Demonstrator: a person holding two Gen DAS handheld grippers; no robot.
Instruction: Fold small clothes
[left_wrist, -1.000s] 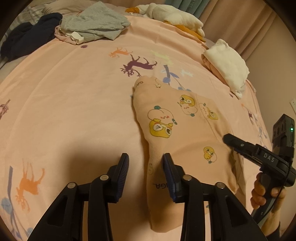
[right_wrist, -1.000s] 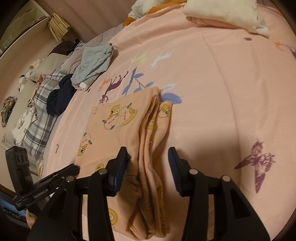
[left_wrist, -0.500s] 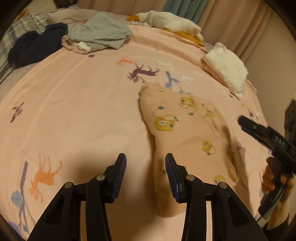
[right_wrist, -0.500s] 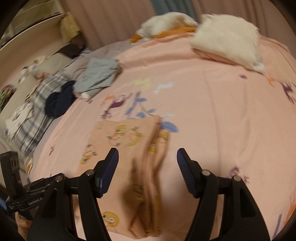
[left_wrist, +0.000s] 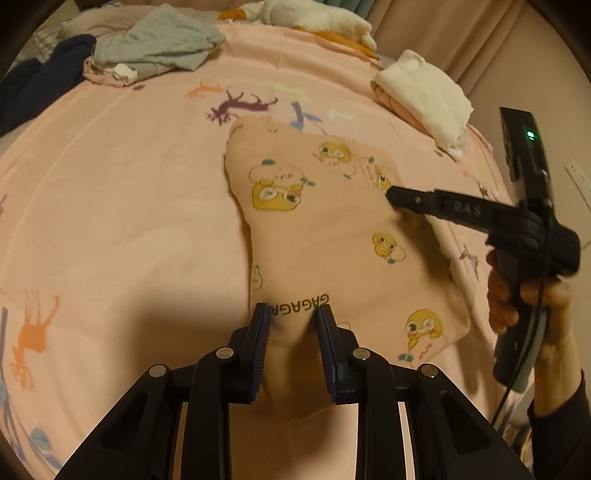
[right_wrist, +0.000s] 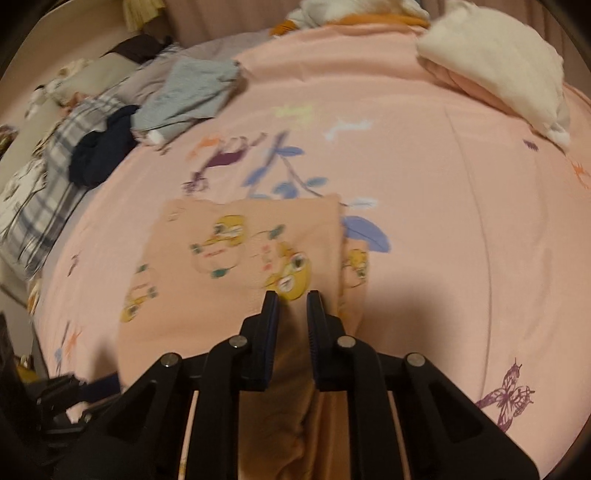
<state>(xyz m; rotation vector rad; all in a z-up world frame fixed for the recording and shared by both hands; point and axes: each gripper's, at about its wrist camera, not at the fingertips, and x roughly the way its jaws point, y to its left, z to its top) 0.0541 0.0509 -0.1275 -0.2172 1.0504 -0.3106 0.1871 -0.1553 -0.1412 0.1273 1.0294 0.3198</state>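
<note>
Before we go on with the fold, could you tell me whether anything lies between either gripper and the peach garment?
Nothing visible does. The left gripper and right gripper each already have a fold of the garment between their closing jaws.

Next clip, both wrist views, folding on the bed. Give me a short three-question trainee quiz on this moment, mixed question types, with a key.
1. True or false: fabric of the peach garment lies between the fingers of the left tongs.
2. Multiple choice: the white stack on the bedsheet lies (A) on the garment, (B) apart from it, near the far right edge of the bed, (C) in the right tongs.
3. Fill in: the word printed on the garment by the left tongs starts with ____.

Key:
1. True; the jaws are closing on a raised fold.
2. B.
3. GAGAGA; the right tongs are also closing on a fold of the same garment.
</note>
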